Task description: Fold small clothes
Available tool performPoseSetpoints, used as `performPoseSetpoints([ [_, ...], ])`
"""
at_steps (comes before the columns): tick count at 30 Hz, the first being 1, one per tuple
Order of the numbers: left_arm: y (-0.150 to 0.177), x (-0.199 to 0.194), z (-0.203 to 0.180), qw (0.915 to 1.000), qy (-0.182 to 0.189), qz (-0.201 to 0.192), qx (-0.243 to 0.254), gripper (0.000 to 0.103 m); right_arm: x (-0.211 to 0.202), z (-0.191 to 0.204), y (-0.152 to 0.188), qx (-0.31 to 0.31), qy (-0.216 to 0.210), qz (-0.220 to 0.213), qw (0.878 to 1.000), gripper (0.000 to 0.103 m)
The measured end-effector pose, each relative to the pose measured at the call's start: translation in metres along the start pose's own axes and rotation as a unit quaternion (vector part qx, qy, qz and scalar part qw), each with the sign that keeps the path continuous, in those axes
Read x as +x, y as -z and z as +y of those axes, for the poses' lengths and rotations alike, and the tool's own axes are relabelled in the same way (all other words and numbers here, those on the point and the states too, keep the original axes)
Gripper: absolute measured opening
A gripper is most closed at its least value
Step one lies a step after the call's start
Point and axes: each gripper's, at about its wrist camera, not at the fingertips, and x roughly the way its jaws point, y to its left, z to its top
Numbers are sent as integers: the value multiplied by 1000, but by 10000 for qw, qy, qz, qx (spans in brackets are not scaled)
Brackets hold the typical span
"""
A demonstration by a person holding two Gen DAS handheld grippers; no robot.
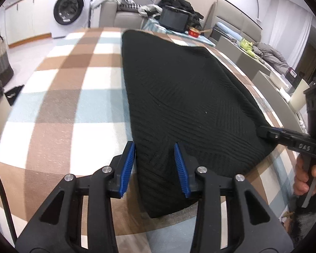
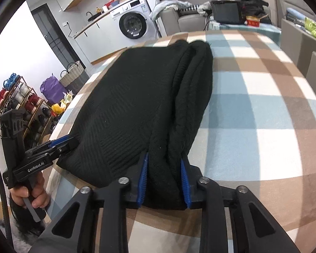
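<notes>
A black knitted garment point(image 1: 179, 97) lies folded lengthwise on the checked tablecloth point(image 1: 73, 97). My left gripper point(image 1: 154, 147) straddles its near left corner, with the blue pads apart and cloth between them. My right gripper point(image 2: 164, 160) stands around the thick folded edge of the garment point(image 2: 137, 105) at its near right corner, pads against the cloth. In the left wrist view the right gripper point(image 1: 263, 131) shows at the garment's right edge. In the right wrist view the left gripper point(image 2: 71, 142) shows at the garment's left corner.
The checked tablecloth point(image 2: 263, 105) spreads wide on both sides of the garment. Beyond the table's far end stand a black box point(image 1: 174, 20) and a red bowl point(image 1: 194, 32). A washing machine point(image 1: 70, 10) and sofas are behind. A shoe rack point(image 2: 14, 101) and baskets stand on the floor to the left.
</notes>
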Motion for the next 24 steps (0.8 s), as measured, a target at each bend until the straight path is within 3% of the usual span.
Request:
performPoseSetpoints([
  [2,0,-9,-2,9998,-44,-138,142,43,-12,0,0,-91,275,-262,9992,57],
  [3,0,-13,-3,9996,-58,-224,172,54,-18,0,0,-154,338,-423,9984,66],
  [4,0,-19,-3,9991,-93,-363,175,68,-26,1,-1,-238,318,-604,9974,83],
  [5,0,-24,-3,9986,-108,-482,161,74,-31,3,-1,-297,271,-694,9968,95],
  [6,0,-31,-3,9979,-90,-631,147,84,-37,5,-1,-383,203,-812,9958,97],
  [8,0,-42,-4,9960,-68,-873,174,86,-46,10,0,-585,167,-1005,9931,103],
  [11,1,-54,-9,9922,-205,-1179,336,102,-52,17,3,-842,175,-1234,9886,103],
  [18,10,-66,-20,9839,-671,-1585,488,102,-56,27,11,-998,-293,-1563,9822,103],
  [24,18,-74,-26,9786,-757,-1826,566,102,-58,33,19,-1165,-228,-1897,9746,103],
])
